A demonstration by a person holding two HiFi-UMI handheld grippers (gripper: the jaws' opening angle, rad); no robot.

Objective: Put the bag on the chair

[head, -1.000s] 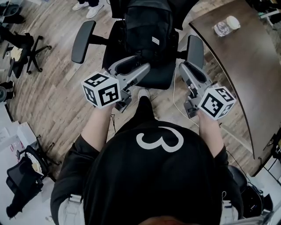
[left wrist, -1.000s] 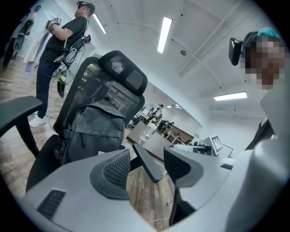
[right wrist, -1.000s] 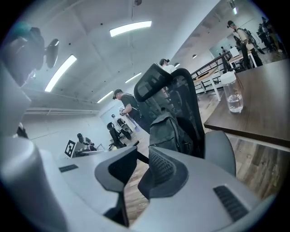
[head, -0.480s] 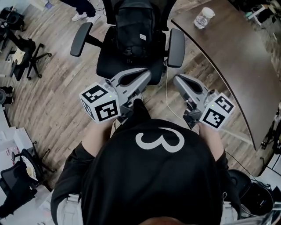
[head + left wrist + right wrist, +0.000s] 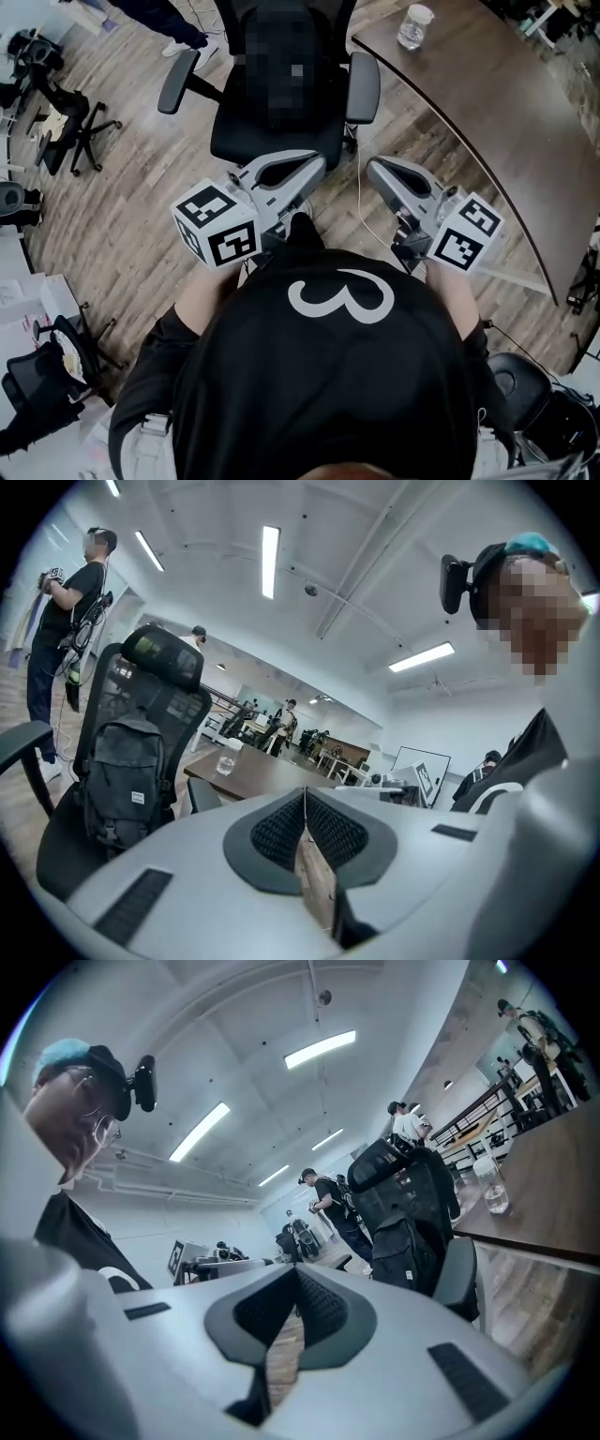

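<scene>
**A:** Two grey grippers, left (image 5: 317, 163) and right (image 5: 373, 169), hang back from the black mesh office chair (image 5: 272, 141) in the head view. Why?

**B:** Job's done, I reckon. Left gripper view: black backpack (image 5: 122, 780) sits upright on the seat, jaws just closed, nothing between. Right gripper view: same, pinched on air.

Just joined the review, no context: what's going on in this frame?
A person holds a pair of tongs in each hand and faces an office chair. The black bag already stands upright on the seat, leaning against the backrest. The left tongs and right tongs have both just been closing and are now shut with nothing between them. They are held near the person's body, apart from the chair and the bag. The placing looks done.
</scene>
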